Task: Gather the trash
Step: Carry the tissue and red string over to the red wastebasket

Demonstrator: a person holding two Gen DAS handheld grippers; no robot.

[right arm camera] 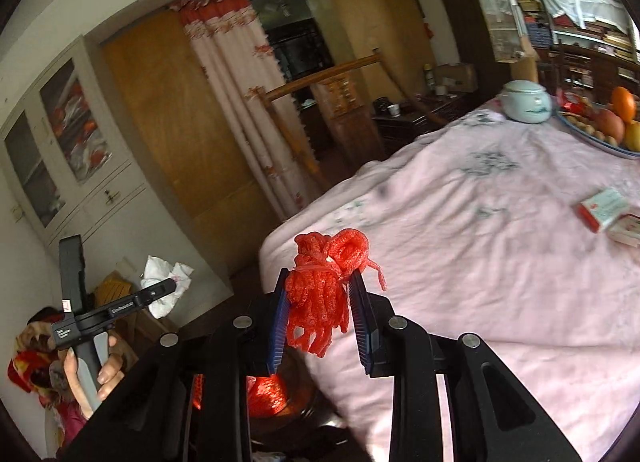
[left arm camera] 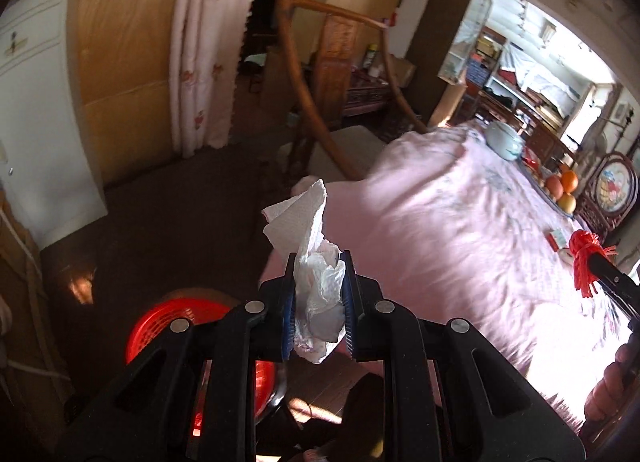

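Fruit plate [right arm camera: 608, 143], lidded ceramic jar [right arm camera: 526, 103]

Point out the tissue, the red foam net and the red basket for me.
tissue [left arm camera: 318, 290]: left wrist view, crumpled middle between the pads.
red foam net [right arm camera: 320, 298]: right wrist view, bundled middle.
red basket [left arm camera: 160, 322]: left wrist view, rim.

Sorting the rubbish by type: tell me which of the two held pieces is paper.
The white crumpled tissue in the left tongs is paper. The piece in the right tongs is a red foam net.
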